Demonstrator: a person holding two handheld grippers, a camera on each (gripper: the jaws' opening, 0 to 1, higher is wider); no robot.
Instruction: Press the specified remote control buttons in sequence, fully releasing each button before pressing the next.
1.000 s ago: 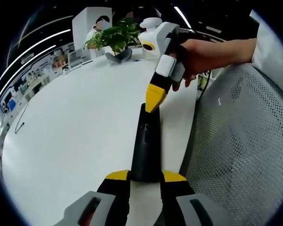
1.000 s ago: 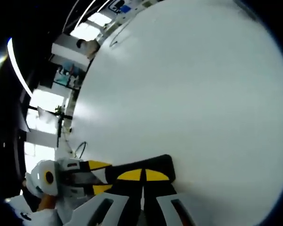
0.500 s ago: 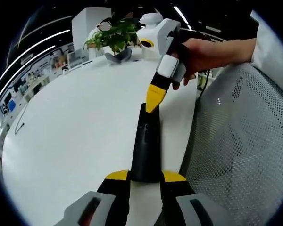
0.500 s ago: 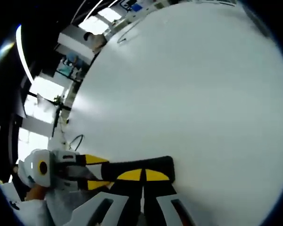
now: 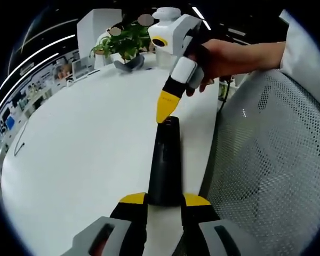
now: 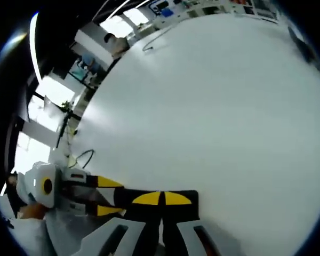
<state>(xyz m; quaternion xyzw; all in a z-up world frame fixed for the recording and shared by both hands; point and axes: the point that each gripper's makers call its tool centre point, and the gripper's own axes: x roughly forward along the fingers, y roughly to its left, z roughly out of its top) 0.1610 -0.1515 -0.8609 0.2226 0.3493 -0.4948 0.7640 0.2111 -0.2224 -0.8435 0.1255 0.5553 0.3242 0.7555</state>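
A long black remote (image 5: 165, 160) lies along the white table (image 5: 85, 144), its near end clamped between the yellow-tipped jaws of my left gripper (image 5: 164, 201). From the upper right a hand brings in my right gripper (image 5: 165, 111), shut, with its yellow tip at the remote's far end; contact is hard to judge. In the right gripper view the shut right gripper (image 6: 161, 198) sits over the remote (image 6: 189, 198), and the left gripper (image 6: 108, 196) holds the remote from the left.
A potted plant (image 5: 125, 42) and a white box stand at the table's far edge. A grey mesh chair back (image 5: 266, 160) runs along the right side. A thin cable (image 5: 18, 144) lies far left. Wide bare tabletop (image 6: 213, 106) spreads beyond the remote.
The right gripper has swung a little left and farther along the remote, its tip now at the far end. The left gripper and remote have stayed put.
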